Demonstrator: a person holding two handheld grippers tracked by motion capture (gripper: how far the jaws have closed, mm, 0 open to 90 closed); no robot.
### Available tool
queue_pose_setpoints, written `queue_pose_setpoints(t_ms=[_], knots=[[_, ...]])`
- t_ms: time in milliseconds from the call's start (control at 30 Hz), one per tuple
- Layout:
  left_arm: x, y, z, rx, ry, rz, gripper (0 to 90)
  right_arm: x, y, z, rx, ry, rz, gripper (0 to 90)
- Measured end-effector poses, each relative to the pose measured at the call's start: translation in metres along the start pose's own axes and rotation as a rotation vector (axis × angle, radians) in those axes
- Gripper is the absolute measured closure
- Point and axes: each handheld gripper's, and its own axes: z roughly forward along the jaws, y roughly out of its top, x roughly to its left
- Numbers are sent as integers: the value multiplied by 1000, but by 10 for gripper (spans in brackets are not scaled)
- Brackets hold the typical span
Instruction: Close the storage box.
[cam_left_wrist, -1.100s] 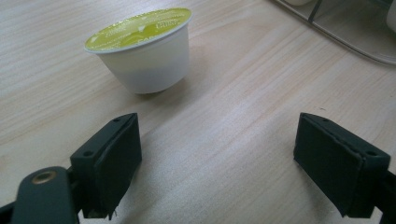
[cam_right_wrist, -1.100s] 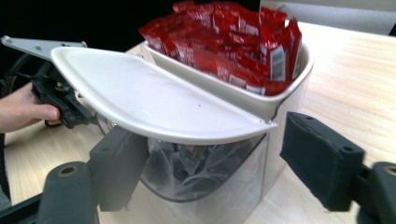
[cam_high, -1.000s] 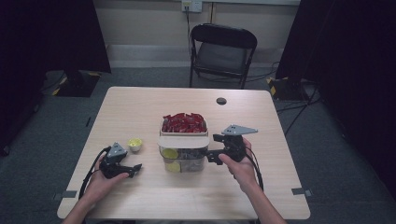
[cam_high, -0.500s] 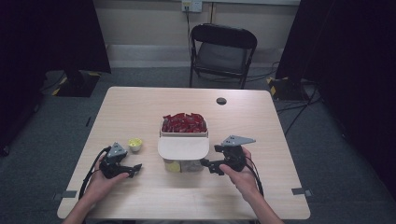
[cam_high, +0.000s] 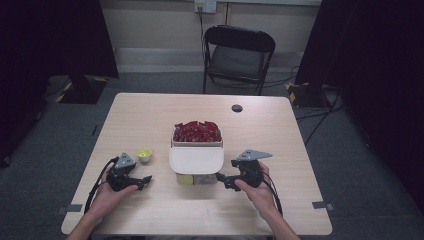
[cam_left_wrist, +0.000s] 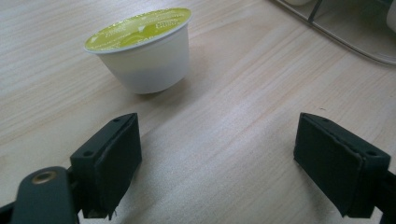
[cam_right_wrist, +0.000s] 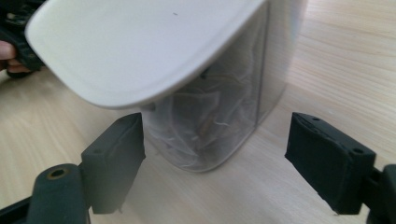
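While both hands rest low on the table (cam_high: 150, 120), left to right:
Left gripper (cam_high: 142, 180): jaws spread, nothing between.
Coffee pod (cam_left_wrist: 142, 49): green foil lid readable up close; upright, just ahead of left jaws.
Clear container (cam_right_wrist: 219, 126): white lid (cam_high: 196, 159); right gripper view shows crinkled wrappers inside.
Right gripper (cam_high: 222, 179): jaws just narrowed, spread beside container's corner, apart.

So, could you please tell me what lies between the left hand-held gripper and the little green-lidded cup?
Only bare wooden table. The left gripper view shows the left hand-held gripper with jaws open and the cup standing just ahead, untouched.
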Motion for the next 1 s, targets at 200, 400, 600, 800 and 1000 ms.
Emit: queue_pose_setpoints(t_ms=[200, 400, 600, 800, 1000], knots=[[0, 0, 0, 0, 0, 0, 145, -2, -4, -6, 13, -5, -7, 192], [0, 0, 0, 1, 0, 1, 144, -13, -3, -31, -47, -71, 10, 157], [1, 0, 0, 4, -1, 4, 143, -40, -13, -47, -43, -154, 50, 150], [1, 0, 1, 1, 0, 1, 142, -66, -26, -54, -38, -202, 116, 147], [1, 1, 1, 3, 0, 1, 142, -98, -40, -51, -11, -282, 195, 149]])
